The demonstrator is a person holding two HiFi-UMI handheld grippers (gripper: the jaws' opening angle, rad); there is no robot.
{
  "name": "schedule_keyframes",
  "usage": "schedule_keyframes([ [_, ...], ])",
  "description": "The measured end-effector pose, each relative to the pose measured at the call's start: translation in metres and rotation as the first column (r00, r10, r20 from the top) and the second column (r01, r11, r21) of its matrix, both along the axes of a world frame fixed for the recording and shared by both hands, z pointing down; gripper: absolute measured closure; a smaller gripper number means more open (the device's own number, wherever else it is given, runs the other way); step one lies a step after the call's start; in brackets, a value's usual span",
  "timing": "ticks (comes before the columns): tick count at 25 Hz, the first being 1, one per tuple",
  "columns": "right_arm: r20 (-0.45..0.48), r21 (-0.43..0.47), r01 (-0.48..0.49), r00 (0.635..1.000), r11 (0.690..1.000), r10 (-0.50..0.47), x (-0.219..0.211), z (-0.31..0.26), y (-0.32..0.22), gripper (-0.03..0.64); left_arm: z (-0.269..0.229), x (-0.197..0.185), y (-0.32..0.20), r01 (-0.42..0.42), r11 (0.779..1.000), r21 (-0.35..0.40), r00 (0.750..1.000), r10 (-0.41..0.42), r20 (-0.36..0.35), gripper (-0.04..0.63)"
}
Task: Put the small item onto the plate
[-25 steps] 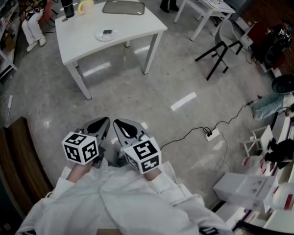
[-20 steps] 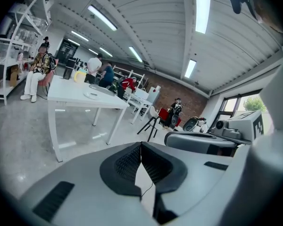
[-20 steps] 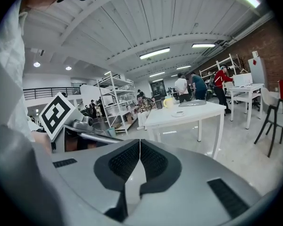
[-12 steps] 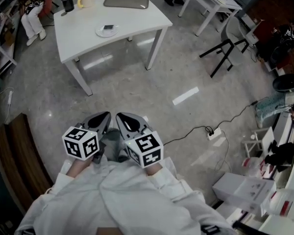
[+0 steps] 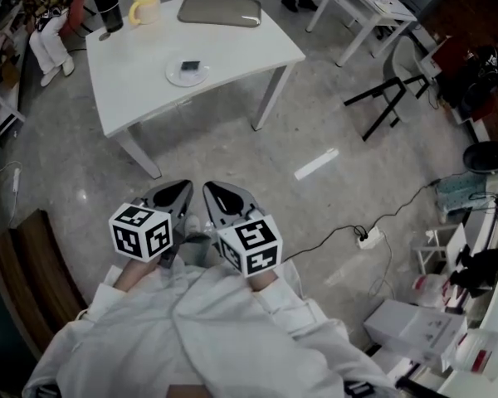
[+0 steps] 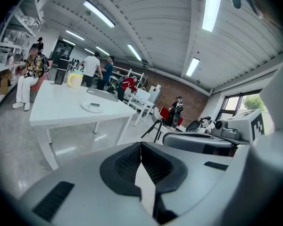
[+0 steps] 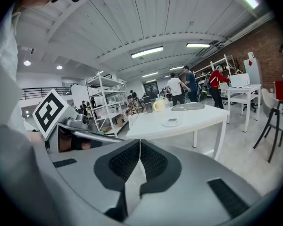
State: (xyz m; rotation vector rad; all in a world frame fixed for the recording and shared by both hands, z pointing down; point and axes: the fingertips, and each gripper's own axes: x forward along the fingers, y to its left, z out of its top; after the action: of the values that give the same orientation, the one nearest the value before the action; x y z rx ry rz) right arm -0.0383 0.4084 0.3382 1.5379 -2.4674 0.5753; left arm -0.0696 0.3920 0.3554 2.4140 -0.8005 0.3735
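1. Head view: I held my left tongs (image 5: 178,192) and right tongs (image 5: 217,196) side by side in front of my white sleeves (image 5: 191,330), well apart from the white table (image 5: 141,89) and pointing toward it. Both were clenched, with nothing in either. The plate (image 5: 181,76) sat on the table near its middle, and the small item (image 5: 191,65), dark and flat, lay on it. Along the table's far edge stood a dark tumbler (image 5: 108,7), a yellow mug (image 5: 144,8) beside it and a grey tray (image 5: 220,10). A black chair (image 5: 390,81) stood off the table's right side.

2. Left gripper view: My left tongs (image 6: 141,149) had their ribbed pads pressed together at the tips, clamping nothing. The white table (image 6: 47,112) lay beyond them and to the left. The plate (image 6: 91,107) with the small item (image 6: 94,105) sat toward its near side, and the yellow mug (image 6: 75,80) stood farther back. Several people stood behind the table.

3. Right gripper view: My right tongs (image 7: 139,145) were likewise clenched and empty. The white table (image 7: 193,119) stood ahead, slightly right, bearing the plate (image 7: 171,123) with the small item (image 7: 172,120) on it. The yellow mug (image 7: 159,106) and grey tray (image 7: 187,106) stood behind the plate. My left tongs' marker cube (image 7: 51,109) showed to the left of the table.
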Motion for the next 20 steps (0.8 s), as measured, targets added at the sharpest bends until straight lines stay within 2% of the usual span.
schedule_keyframes([
  [6, -0.009, 0.024, -0.049, 0.999, 0.998, 0.050, -0.002, -0.008, -0.076, 0.600, -0.007, -0.006, -0.076, -0.035, 0.999, 0.021, 0.999, 0.035, -0.001, 0.584],
  [12, 0.008, 0.019, -0.091, 0.996, 0.996, 0.091, -0.007, -0.008, -0.132, 0.600, -0.006, -0.016, -0.127, -0.066, 0.997, 0.027, 0.998, 0.066, 0.008, 0.584],
  [20, 0.010, -0.037, -0.096, 0.995, 0.995, 0.097, -0.014, 0.000, -0.163, 0.600, -0.003, -0.026, -0.164, -0.049, 0.999, 0.007, 0.999, 0.049, -0.006, 0.584],
])
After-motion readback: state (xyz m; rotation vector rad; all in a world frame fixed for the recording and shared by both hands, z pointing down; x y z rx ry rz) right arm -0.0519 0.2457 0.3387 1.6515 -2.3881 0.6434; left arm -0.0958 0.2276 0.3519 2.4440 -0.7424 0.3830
